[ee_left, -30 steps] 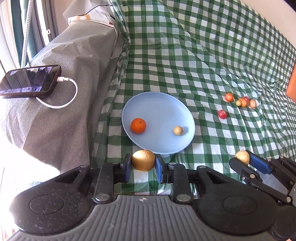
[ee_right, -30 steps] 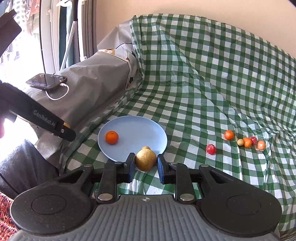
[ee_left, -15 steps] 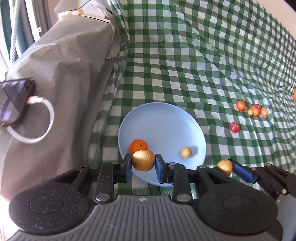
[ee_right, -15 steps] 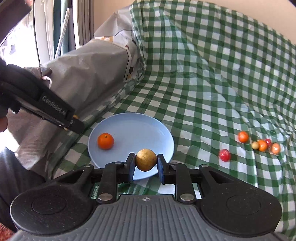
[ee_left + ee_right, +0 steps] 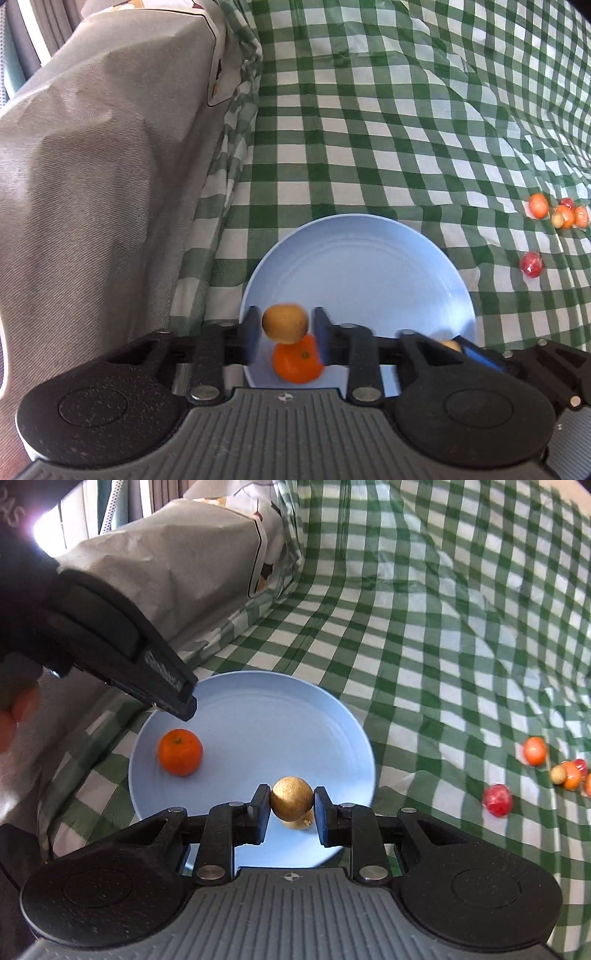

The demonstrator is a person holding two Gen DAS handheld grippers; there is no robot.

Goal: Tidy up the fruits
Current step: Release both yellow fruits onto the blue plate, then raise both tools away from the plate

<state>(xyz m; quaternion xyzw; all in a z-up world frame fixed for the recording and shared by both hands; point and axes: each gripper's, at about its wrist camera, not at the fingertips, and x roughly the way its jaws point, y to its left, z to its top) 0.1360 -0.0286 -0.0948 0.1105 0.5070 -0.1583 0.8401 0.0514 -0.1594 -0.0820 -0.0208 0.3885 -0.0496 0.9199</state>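
Note:
A light blue plate (image 5: 362, 258) lies on the green checked cloth; it also shows in the right wrist view (image 5: 258, 716). My left gripper (image 5: 284, 332) has opened over the plate's near left part; a brown kiwi (image 5: 284, 323) sits between the spread pads, apart from both, just above an orange (image 5: 295, 363). My right gripper (image 5: 291, 805) is shut on another brown kiwi (image 5: 291, 798) over the plate's near edge, above a small yellow fruit (image 5: 301, 823). The orange (image 5: 180, 752) lies on the plate's left part.
Several small red, orange and yellow fruits (image 5: 554, 214) and a red one (image 5: 531, 264) lie on the cloth to the right; they also show in the right wrist view (image 5: 498, 799). A grey covered block (image 5: 103, 166) rises at the left.
Both grippers moved forward over the plate. The left gripper's pads have spread apart and let go of its kiwi. The right gripper still holds its kiwi.

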